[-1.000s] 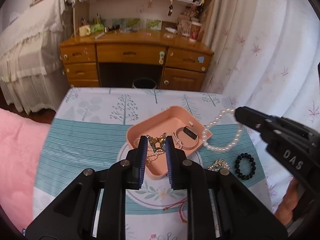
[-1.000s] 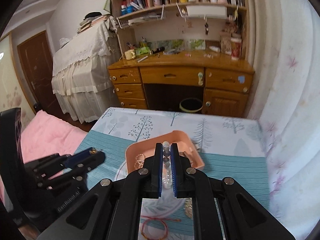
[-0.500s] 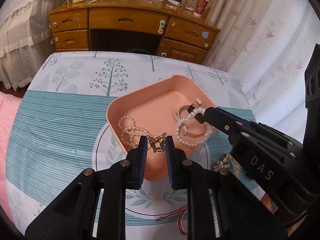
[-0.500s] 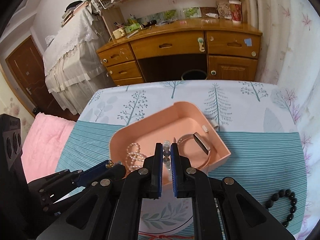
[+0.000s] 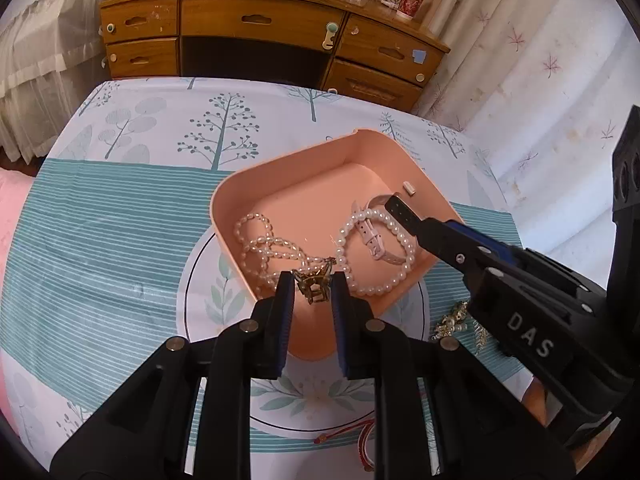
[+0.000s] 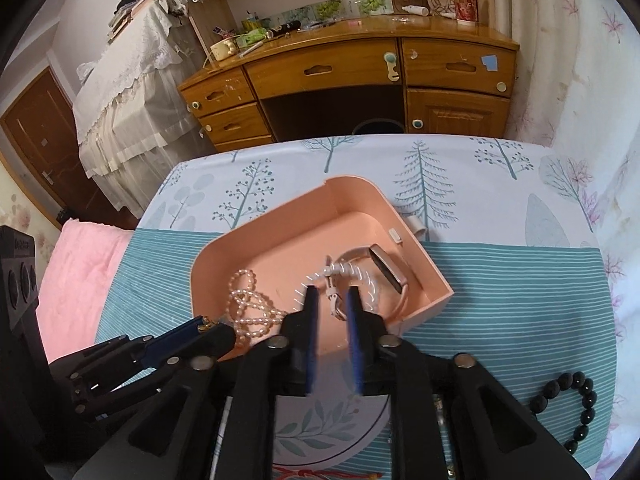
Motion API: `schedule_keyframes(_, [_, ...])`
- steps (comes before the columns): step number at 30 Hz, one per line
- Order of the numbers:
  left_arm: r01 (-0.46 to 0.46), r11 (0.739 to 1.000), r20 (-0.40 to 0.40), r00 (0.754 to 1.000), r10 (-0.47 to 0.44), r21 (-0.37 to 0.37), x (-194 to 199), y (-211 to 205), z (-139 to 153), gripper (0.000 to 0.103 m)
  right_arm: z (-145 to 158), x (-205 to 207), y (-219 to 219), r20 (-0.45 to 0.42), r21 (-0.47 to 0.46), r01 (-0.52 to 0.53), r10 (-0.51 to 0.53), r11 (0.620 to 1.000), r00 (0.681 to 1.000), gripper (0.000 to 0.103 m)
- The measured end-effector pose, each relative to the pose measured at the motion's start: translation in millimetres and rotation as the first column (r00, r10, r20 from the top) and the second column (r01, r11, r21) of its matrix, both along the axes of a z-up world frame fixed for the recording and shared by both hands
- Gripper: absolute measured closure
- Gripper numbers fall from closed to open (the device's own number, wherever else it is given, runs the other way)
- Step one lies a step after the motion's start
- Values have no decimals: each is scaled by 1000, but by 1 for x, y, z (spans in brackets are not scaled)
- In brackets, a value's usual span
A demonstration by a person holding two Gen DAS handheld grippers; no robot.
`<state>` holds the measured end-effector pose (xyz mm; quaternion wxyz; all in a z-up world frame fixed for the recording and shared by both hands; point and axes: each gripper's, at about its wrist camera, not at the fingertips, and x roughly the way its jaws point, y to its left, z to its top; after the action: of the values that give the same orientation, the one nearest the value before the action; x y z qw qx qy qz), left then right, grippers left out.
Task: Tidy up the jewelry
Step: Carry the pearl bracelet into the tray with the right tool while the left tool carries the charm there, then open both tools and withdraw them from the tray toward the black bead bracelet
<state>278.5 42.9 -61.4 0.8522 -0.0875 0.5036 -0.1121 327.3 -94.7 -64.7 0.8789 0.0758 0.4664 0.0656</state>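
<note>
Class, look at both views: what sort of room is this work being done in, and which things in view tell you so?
Most likely a bedroom or home study. A wooden desk with drawers and clutter stands behind the cloth-covered table, beside lace-draped furniture and a floral curtain.

Left hand-held gripper (image 5: 312,292) nearly closed, angled down, right hand-held gripper (image 6: 331,300) opening, seemingly empty.

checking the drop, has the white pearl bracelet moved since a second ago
Yes. The white pearl bracelet lay on the tablecloth right of the pink tray; now it lies inside the tray, over the watch strap.
</note>
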Motion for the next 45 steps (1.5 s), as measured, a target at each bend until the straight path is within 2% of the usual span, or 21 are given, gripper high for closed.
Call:
schedule_keyframes(3, [-4, 1000, -4, 1000, 4, -1, -2, 2, 0, 87, 6, -7, -4, 26, -1, 8, -8, 1000, 1000, 68])
schedule_keyframes(7, [-2, 1000, -7, 1000, 2, -5, -5, 4, 2, 86, 15, -17, -7, 35, 7, 3, -3, 1000, 999, 68])
schedule_keyframes(11, [-16, 1000, 0, 1000, 16, -4, -10, 6, 8, 65, 21, -28, -4, 42, -7, -11, 11, 1000, 999, 68])
schedule_keyframes(13, [-23, 1000, 8, 1000, 23, -7, -13, 7, 12, 61, 25, -34, -5, 46, -4, -14, 15, 1000, 999, 68])
schedule_keyframes(31, [-2, 1000, 80, 997, 1, 12, -72, -1, 57, 60, 53, -117, -28, 46, -93, -41, 45, 995, 998, 67])
schedule_keyframes(45, [80, 996, 108, 991, -85, 49, -117, -22, 76, 59, 71, -183, -82, 12, -154, -31, 33, 988, 999, 66])
